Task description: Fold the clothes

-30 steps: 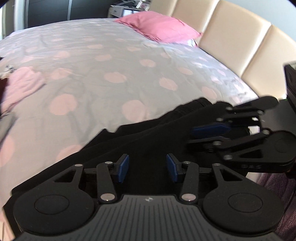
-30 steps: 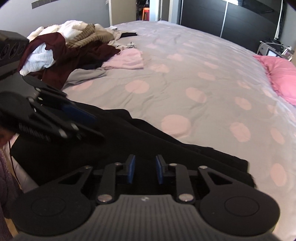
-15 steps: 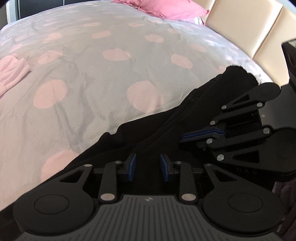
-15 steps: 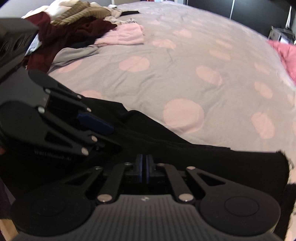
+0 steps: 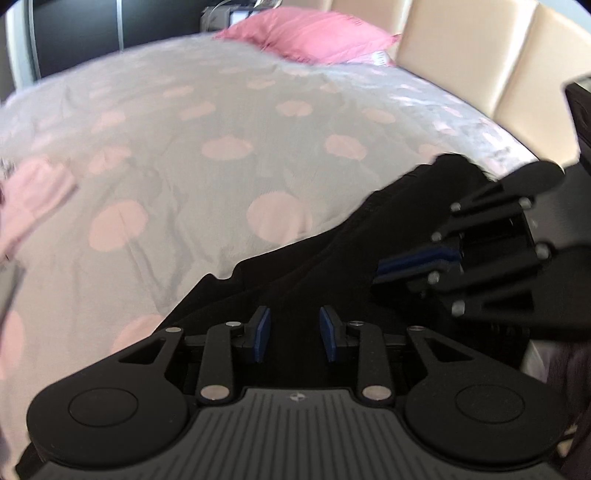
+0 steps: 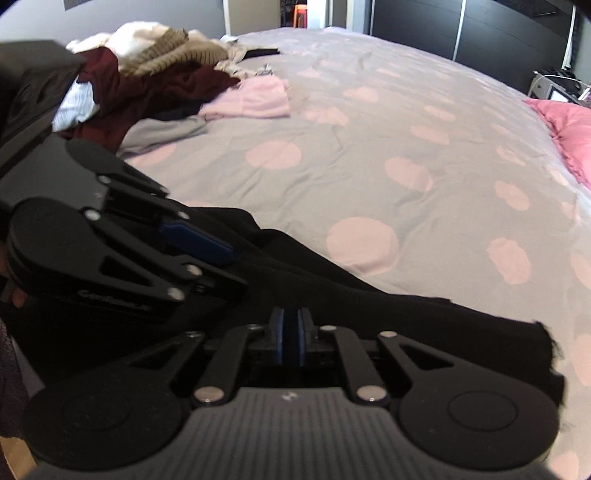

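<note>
— Where's the garment they're folding?

— The black garment (image 5: 332,266) lies along the near edge of the bed (image 5: 221,184), on the grey cover with pink spots. Both grippers are right over it, close beside each other.

— What are the jaws doing?

— On the right gripper (image 6: 291,341) the 2 blue pads are pressed together with a fold of the black cloth pinched between them. The left gripper (image 5: 295,332) has its jaws spread, a clear gap between the pads, with black fabric under them; I can't tell whether they touch it.

— Anything else on the bed?

— A pink pillow (image 5: 314,35) up by the cream padded headboard (image 5: 480,55). At the other end sits a heap of clothes (image 6: 147,70): cream, tan knit, dark red, something white. A pale pink garment (image 6: 255,98) lies at the edge of that heap, and a grey piece (image 6: 162,133) spreads out just below it. All of that is well apart from the black garment.
</note>
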A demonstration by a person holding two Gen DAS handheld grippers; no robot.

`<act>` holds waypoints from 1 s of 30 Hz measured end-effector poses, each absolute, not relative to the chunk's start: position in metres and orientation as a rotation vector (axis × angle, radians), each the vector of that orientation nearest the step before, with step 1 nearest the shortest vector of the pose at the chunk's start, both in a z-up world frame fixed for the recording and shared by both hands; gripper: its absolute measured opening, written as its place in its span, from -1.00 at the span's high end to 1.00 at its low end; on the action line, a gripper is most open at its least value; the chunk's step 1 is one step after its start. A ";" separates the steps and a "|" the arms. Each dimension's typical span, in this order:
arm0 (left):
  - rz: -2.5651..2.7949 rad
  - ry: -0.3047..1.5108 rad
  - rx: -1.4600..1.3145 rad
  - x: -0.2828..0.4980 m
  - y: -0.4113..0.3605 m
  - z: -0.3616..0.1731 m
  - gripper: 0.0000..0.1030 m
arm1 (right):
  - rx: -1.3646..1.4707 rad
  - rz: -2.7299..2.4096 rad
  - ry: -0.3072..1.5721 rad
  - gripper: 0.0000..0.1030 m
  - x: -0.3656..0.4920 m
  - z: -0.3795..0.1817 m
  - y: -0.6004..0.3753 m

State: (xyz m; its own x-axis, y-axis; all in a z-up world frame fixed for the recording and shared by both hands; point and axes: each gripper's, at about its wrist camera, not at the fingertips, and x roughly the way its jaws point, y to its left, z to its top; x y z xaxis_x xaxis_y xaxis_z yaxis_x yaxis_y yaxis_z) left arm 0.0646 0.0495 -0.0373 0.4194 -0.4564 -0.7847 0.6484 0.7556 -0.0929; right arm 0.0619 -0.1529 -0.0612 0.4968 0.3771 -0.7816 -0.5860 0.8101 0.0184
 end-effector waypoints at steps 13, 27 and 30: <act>-0.840 0.966 0.449 -0.031 0.037 -0.032 0.47 | -0.385 0.723 0.891 0.76 -0.035 -0.052 -0.150; -0.856 0.861 0.805 -0.066 -0.003 -0.092 0.21 | -0.563 0.739 0.899 0.80 -0.046 -0.087 -0.134; -0.852 0.853 0.798 -0.067 -0.003 -0.089 0.20 | -0.587 0.742 0.894 0.79 -0.048 -0.091 -0.132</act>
State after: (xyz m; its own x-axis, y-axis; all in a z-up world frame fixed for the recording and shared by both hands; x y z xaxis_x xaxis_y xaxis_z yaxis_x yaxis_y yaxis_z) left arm -0.0672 -0.0028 -0.0893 0.3915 -0.2996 -0.8700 0.8697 0.4292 0.2436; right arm -0.0480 -0.1321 -0.0907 0.4155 0.3223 -0.8506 -0.7768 0.6123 -0.1475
